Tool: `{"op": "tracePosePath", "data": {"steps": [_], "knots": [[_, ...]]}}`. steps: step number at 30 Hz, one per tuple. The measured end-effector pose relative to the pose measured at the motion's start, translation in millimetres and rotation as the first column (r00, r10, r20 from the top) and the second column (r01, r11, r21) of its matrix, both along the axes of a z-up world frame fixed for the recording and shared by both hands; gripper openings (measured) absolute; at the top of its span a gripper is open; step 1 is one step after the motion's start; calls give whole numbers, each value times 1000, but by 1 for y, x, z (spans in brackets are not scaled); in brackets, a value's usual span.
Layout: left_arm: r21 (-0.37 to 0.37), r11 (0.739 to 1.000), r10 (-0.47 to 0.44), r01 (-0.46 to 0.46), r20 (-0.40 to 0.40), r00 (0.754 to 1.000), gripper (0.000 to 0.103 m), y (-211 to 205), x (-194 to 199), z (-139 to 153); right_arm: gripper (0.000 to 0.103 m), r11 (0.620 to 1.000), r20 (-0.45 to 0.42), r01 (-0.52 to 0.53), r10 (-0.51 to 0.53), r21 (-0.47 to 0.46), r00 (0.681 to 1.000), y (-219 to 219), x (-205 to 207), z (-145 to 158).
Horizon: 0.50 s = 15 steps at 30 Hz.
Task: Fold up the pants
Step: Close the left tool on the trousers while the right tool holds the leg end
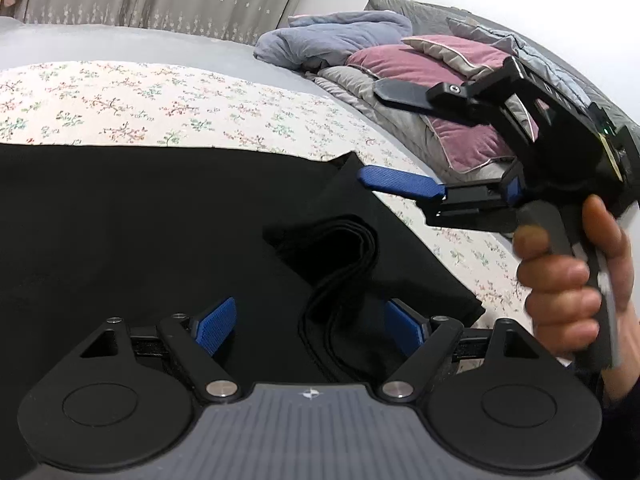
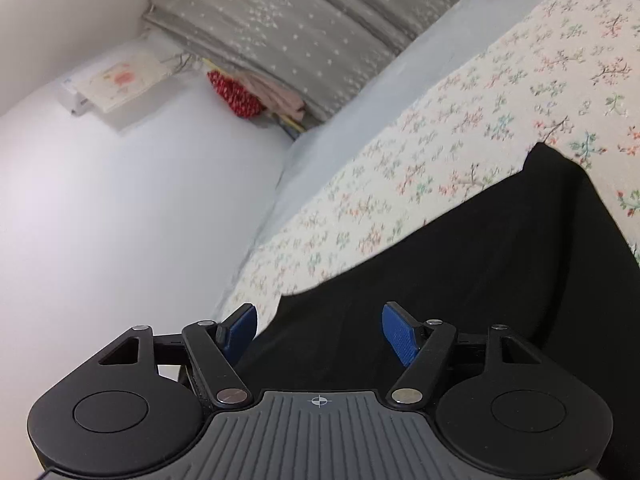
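Your bed (image 1: pixel 120 92) carries a floral sheet, and the black pants (image 1: pixel 140 220) lie spread flat on it, waistband (image 1: pixel 340 248) folded over near the right edge. Your left gripper (image 1: pixel 310 326) hovers above the waistband, jaws wide apart and empty. Your right gripper (image 1: pixel 404 140) hangs over the pants' corner, jaws parted, gripping nothing.
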State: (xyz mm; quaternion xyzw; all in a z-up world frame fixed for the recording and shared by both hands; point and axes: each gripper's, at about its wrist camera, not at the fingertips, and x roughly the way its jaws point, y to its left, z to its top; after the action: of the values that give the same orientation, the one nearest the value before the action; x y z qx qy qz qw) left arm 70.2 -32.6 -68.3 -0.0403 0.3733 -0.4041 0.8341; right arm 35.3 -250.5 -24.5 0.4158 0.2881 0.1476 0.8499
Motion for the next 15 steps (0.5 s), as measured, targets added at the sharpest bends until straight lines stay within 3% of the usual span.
{"op": "tracePosePath", "data": {"steps": [3, 7, 11, 15], "knots": [[17, 1000, -7, 7, 1, 1000, 92, -5, -1, -2, 73, 999, -45, 38, -38, 6, 998, -12, -2, -1], [-14, 1000, -28, 28, -22, 999, 92, -16, 5, 0, 73, 988, -84, 62, -74, -140, 994, -16, -11, -2], [22, 998, -58, 59, -13, 998, 92, -33, 11, 2, 73, 980, -114, 37, -60, -197, 992, -14, -27, -8], [34, 999, -23, 27, -126, 992, 91, -40, 32, -4, 73, 935, -117, -7, -37, -354, 992, -7, -50, -6]]}}
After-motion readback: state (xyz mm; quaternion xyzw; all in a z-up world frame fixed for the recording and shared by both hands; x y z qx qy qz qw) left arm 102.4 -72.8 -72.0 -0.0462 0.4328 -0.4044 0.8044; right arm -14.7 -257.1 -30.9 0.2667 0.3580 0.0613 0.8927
